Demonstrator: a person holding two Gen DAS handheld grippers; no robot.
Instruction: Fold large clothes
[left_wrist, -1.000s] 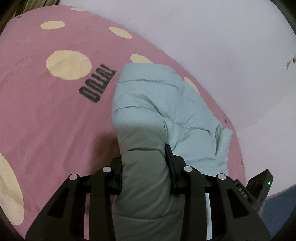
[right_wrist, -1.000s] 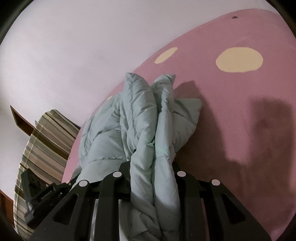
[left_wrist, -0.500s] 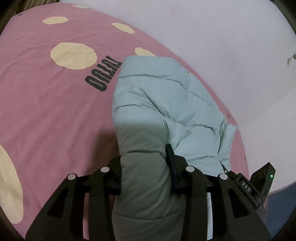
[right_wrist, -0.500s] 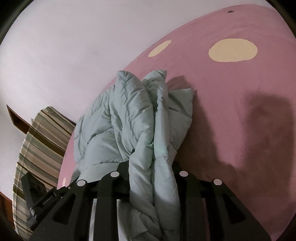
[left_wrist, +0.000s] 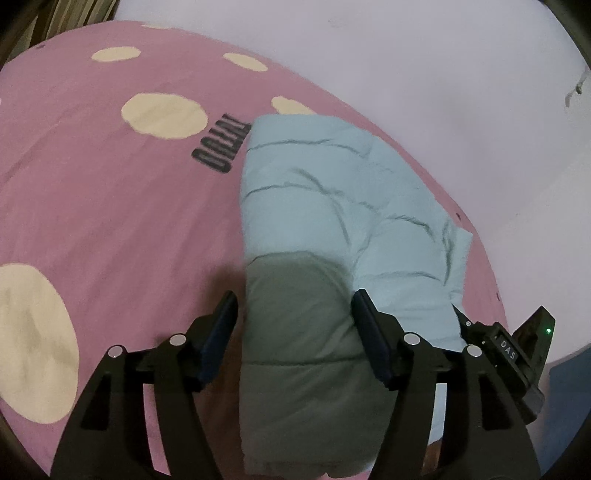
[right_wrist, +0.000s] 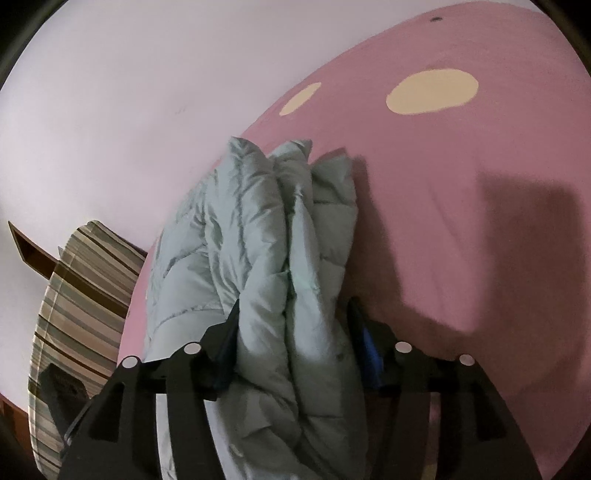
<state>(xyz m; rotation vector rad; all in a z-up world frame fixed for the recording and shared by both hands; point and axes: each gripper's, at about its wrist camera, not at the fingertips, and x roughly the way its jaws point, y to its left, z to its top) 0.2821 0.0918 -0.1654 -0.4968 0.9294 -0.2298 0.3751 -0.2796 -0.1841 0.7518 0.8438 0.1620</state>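
Note:
A pale blue-green puffer jacket (left_wrist: 314, 184) lies folded on a pink bedcover (left_wrist: 110, 221) with cream dots. My left gripper (left_wrist: 294, 297) straddles the jacket's near fold, and its jaws are opening: a gap shows beside the left pad, so the fabric lies loose between them. In the right wrist view the jacket (right_wrist: 258, 221) stands as a bunched stack of layers. My right gripper (right_wrist: 294, 304) is also opening around that stack, which puffs out between the pads and is no longer pinched. The right gripper's body (left_wrist: 517, 350) shows at the left view's right edge.
The pink bedcover (right_wrist: 443, 184) stretches wide to the right of the jacket, with black lettering (left_wrist: 221, 151) near the jacket's far corner. A white wall (left_wrist: 406, 55) runs behind the bed. A striped cushion (right_wrist: 74, 295) and a wooden edge (right_wrist: 26, 247) sit at the left.
Both grippers' jaws have spread apart from a tight pinch on the jacket. The squeezed folds have puffed out between them. Neither hand has shifted.

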